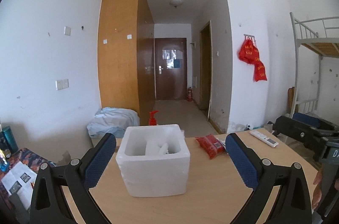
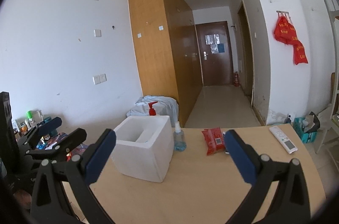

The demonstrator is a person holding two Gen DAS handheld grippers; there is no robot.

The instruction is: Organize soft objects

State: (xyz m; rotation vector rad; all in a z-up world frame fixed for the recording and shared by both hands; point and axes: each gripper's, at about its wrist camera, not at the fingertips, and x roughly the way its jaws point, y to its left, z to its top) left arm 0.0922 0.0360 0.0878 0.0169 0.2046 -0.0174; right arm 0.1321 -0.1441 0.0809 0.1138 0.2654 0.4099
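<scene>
Left wrist view: white foam box (image 1: 153,160) sits on worktop (image 1: 211,188), w/ white soft items inside (image 1: 157,147), btwn the fingers of the left hand-held gripper (image 1: 170,147), which is spread wide, holding nothing. Red soft pack (image 1: 210,145) lies right of box, apart from it; white remote (image 1: 263,138) farther right. Right wrist view: right hand-held gripper (image 2: 170,144) also wide open & empty, above worktop, red pack just ahead. Blue spray bottle (image 2: 179,138) stands beside box; red pump bottle (image 2: 152,108) behind it.
</scene>
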